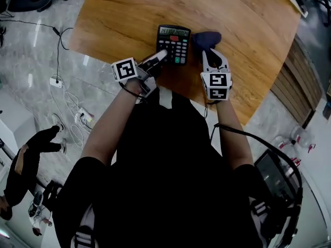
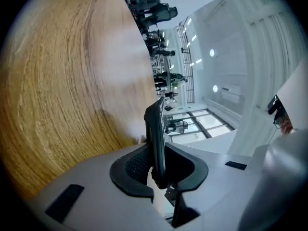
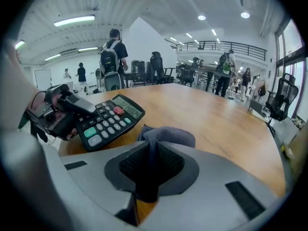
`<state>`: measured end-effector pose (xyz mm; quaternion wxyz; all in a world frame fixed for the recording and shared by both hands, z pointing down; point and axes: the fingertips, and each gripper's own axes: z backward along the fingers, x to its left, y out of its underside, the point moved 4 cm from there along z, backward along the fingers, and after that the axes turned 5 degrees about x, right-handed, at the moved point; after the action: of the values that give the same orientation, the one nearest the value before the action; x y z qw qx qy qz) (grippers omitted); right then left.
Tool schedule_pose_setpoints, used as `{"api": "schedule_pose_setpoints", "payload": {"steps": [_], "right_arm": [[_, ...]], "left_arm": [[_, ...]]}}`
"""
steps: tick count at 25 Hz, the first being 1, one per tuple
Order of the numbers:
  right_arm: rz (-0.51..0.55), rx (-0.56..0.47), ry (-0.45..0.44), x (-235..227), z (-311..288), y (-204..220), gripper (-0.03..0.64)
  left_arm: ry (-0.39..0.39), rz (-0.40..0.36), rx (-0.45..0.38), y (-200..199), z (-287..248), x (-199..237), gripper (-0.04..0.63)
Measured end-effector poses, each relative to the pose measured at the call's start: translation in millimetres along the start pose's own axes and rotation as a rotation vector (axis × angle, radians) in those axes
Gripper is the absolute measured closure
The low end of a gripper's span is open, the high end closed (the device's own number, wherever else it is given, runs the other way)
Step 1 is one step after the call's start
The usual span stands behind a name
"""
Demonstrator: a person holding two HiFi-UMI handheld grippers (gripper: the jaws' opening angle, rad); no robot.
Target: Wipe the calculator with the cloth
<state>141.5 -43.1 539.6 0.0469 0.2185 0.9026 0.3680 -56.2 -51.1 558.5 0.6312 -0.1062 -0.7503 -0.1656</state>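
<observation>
Black-shirted torso (image 1: 170, 164) filled the bottom of the head view. Left gripper (image 1: 159, 57) was clamped on the near edge of the calculator (image 1: 174, 43). Right gripper (image 1: 208, 49) was clamped on the cloth (image 1: 207, 37), a bunched, soft, dark grey-blue wad just right of the calculator. Calculator was a black plastic slab with grey keys, one red, one green, digits on the LCD, held tilted near the table (image 1: 243, 14) front edge. Tabletop was rounded, with matte, warm wood grain. Floor (image 1: 36, 61) was glossy grey stone tile with white cables (image 1: 70, 105) trailing. Room was an open hall with strip lights, a railed mezzanine and people standing far off.
</observation>
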Motion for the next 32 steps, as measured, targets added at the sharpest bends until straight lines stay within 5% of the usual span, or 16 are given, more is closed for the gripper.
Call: {"api": "schedule_pose_setpoints", "payload": {"steps": [8, 17, 20, 24, 32], "right_arm": [[0.0, 0.098, -0.03, 9, -18, 11, 0.569], [0.018, 0.165, -0.05, 16, -19, 11, 0.569], [-0.004, 0.185, -0.082, 18, -18, 10, 0.544], [-0.007, 0.19, -0.083, 18, -14, 8, 0.505], [-0.03, 0.129, -0.018, 6, 12, -16, 0.489]], "left_arm": [[-0.156, -0.164, 0.05, 5, -8, 4, 0.517], [-0.572, -0.568, 0.127, 11, 1, 1, 0.431], [-0.664, -0.638, 0.145, 9, 3, 2, 0.404], [-0.721, -0.669, 0.173, 10, 8, 9, 0.388], [-0.765, -0.875, 0.15, 5, 15, -10, 0.38]]}}
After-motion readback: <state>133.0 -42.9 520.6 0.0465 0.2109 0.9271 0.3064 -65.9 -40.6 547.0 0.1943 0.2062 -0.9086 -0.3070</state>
